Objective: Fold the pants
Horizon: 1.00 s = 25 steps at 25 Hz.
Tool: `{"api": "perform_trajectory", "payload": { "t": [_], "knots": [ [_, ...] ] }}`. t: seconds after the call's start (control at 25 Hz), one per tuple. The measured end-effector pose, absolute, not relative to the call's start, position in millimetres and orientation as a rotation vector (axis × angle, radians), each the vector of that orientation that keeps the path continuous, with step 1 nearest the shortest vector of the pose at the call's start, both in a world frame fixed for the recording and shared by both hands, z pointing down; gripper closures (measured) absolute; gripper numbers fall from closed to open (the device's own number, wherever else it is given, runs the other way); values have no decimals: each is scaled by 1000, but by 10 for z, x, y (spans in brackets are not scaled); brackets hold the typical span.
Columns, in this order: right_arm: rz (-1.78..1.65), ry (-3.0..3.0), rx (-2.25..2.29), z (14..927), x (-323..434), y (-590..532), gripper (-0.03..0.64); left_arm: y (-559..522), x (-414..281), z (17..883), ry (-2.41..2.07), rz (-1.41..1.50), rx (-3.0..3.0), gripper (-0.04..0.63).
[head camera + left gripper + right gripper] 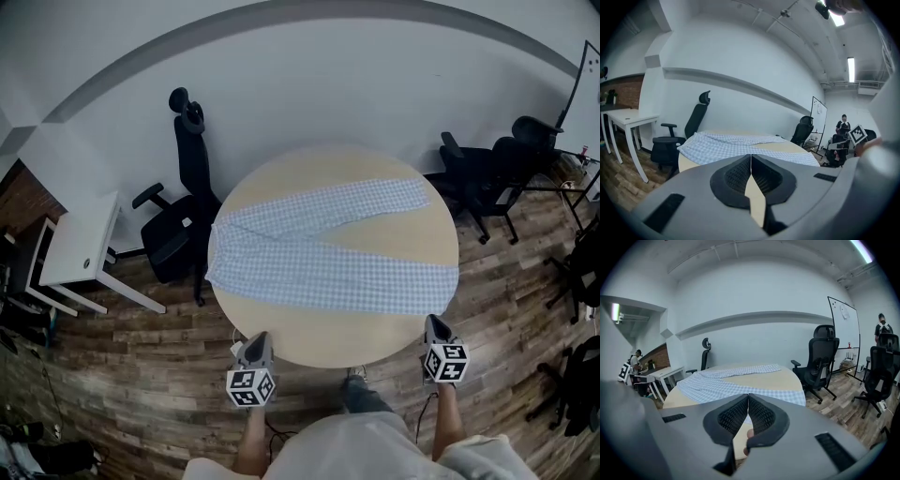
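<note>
1. Two claws waited at the near rim of the round surface (323,337): the left claw (257,339) and the right claw (434,325), each with its jaws pressed together and nothing between them.
2. The pants (319,255) lay spread flat ahead of both claws, touched by neither. The waistband sat ahead of the left claw and a little outward of it. The two legs splayed apart toward the right claw's side, and the nearer leg's cuff reached the rim just ahead of that claw.
3. By my judgement, folding had not begun.
4. Shut jaws were the first risk: lowered onto the cloth like that, they would only shove and bunch it.
5. Thin fabric lying flat could also defeat a pinch, so that one layer came up while the other stayed behind.
6. The cuff at the rim could slide off if it were dragged sideways.
7. With the legs splayed, uneven lifts by the two claws would likely leave the seams misaligned.
</note>
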State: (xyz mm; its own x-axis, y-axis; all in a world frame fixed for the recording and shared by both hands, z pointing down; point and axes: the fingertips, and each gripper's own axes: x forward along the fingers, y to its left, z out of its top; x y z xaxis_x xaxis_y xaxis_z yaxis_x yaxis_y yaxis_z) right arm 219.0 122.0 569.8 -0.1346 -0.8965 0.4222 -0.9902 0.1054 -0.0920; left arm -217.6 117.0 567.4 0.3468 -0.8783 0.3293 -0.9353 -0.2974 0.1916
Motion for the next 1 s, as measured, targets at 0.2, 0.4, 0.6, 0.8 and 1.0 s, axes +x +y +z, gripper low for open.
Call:
{"api": "perform_trajectory", "payload": {
  "t": [0.2,0.4,0.6,0.8,1.0],
  "knots": [
    [548,-2103,1883,5731,2426,754,589,748,-2173,5669,-1635,250,2224,563],
    [606,-2053,1932,5849,2704,411,589,311,-2076,5734,-1619,298,2211,563],
    [737,-1967,2011,6155,3133,344,589,-18,-1808,5862,-1578,388,2204,563],
    [1022,-1837,2170,6599,3518,501,586,-204,-1636,5965,-1545,403,2194,563],
    [1323,-1719,2267,7010,3650,875,441,-257,-1488,6036,-1493,442,2214,563]
  ]
}}
